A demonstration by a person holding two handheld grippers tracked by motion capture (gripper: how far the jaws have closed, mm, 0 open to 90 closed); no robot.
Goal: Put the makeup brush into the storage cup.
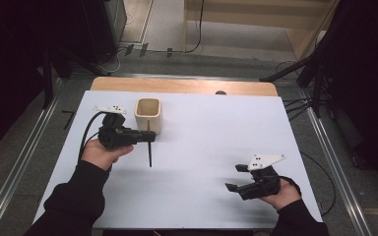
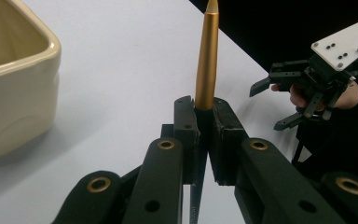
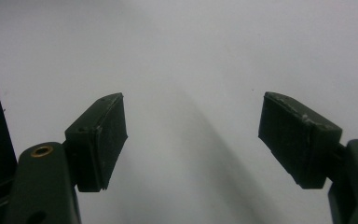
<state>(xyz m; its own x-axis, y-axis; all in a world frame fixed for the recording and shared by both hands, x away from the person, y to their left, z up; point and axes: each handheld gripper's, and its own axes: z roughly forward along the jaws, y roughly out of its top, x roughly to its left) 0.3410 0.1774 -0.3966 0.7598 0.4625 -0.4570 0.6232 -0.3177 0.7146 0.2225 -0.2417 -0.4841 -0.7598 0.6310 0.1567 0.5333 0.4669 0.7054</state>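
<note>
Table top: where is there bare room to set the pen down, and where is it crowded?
Bare white table runs from the cream cup to the open right gripper, plus the whole far-right stretch. It is crowded at the left, where the left gripper clamps the pen beside the cup.

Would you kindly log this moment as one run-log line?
left tongs: shut on pen | cup: upright beside it | right tongs: open, idle over table

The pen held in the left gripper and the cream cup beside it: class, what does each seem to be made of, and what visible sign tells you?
Pen: probably metal with a satin gold finish, judging by the smooth, even sheen along its barrel; coated plastic is possible.
Cup: likely glazed ceramic, given its thick rounded rim and soft gloss, though moulded plastic cannot be ruled out.
</note>
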